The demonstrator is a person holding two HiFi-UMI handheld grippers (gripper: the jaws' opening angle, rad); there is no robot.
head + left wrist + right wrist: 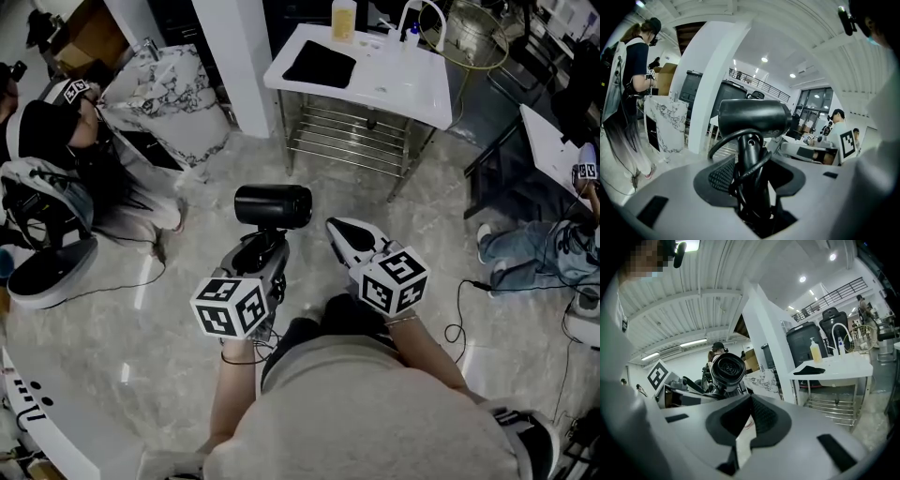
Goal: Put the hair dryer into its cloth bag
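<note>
A: Where are things?
B: The white desk (403, 89) is ahead; a black cloth, probably the cloth bag (320, 64), lies flat by its left edge. The hair dryer (273, 205) is in the air, short of the desk's near edge.
A: Held how?
B: The left tool (752, 173) clamps its handle, cord (723, 140) looped round it. The right tool (751, 404) is closed on nothing.
A: Handling?
B: Rigid, smooth, likely top-heavy; the handle suits. The bag looks limp: 1 tool must spread its mouth.

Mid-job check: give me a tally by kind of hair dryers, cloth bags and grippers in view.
Hair dryer: 1
Black cloth bag: 1
Grippers: 2 (left gripper, right gripper)
Total: 4
</note>
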